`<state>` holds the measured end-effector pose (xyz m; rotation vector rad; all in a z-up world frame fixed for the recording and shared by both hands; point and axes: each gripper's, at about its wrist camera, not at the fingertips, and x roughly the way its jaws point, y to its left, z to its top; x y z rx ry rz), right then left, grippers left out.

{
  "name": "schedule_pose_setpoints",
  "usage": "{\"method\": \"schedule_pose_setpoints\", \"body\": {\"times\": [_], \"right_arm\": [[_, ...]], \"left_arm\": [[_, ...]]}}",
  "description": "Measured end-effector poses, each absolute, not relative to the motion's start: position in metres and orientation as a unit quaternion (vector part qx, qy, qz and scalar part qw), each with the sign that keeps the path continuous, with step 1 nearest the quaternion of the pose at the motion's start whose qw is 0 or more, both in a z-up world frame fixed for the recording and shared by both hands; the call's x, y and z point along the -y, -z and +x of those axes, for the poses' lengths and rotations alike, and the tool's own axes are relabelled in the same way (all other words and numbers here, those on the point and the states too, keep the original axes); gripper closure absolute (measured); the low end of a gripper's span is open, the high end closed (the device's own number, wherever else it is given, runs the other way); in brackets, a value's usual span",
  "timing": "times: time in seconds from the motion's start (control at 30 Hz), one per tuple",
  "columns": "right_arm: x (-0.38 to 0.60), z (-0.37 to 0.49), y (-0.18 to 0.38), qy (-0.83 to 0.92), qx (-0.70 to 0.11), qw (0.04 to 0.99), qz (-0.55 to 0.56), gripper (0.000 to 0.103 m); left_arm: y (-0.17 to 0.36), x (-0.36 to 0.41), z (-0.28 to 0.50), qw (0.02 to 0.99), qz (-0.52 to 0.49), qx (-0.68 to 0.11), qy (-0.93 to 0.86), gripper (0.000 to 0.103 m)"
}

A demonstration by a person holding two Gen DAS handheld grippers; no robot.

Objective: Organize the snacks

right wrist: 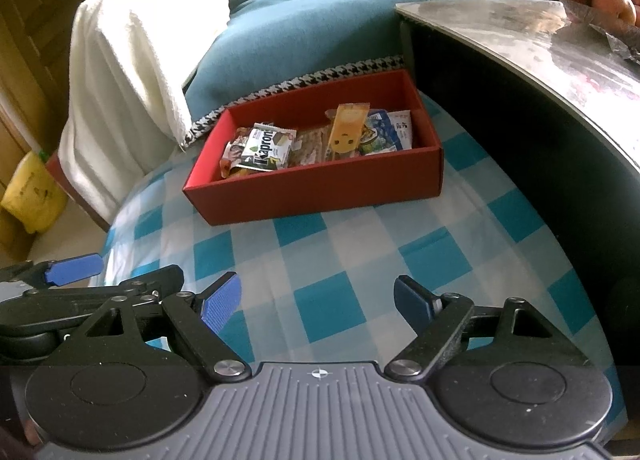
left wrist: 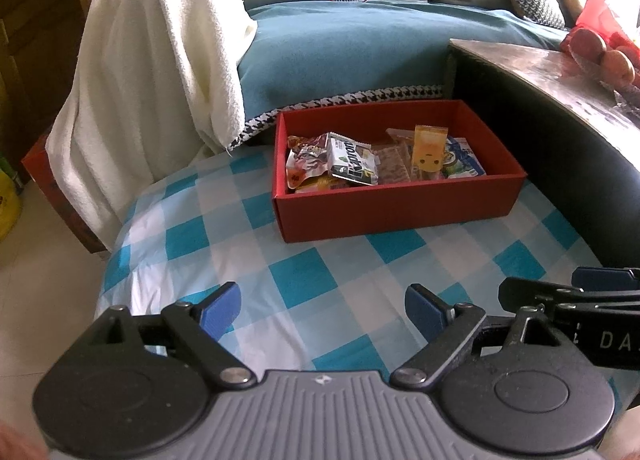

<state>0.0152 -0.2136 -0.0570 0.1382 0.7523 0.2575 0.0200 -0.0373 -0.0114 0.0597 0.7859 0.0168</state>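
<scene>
Open red cardboard box [left wrist: 396,216] on a blue-and-white checked cloth [left wrist: 304,280], holding assorted snack packets [left wrist: 352,158]. Left gripper [left wrist: 322,310] and right gripper [right wrist: 318,302] hover side by side before it, jaws spread and empty.

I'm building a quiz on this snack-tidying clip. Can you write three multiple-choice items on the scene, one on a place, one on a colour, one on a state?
1. Where do the snack packets lie?
A. Spread over the checked cloth
B. Inside the box
C. On the grey tabletop

2. What colour is the box?
A. Red
B. Green
C. White

3. How do the left gripper and the right gripper stand?
A. Both shut on packets
B. Left shut on the box, right open
C. Both open and holding nothing

Answers:
1. B, since every packet in view sits between the box walls and the checked cloth around it carries no packets.
2. A, since its walls are red inside and out in both views.
3. C, since each pair of blue pads stands wide apart over bare cloth.
</scene>
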Motion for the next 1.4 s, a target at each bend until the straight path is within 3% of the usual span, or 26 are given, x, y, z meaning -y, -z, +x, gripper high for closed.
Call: {"method": "schedule_pose_setpoints", "body": {"times": [1.4], "right_arm": [[0.2127, 0.0124, 0.0574, -0.130, -0.367, 0.918, 0.069, 0.015]], "left_arm": [[0.0115, 0.0353, 0.0211, 0.923, 0.035, -0.383, -0.013, 0.019]]}}
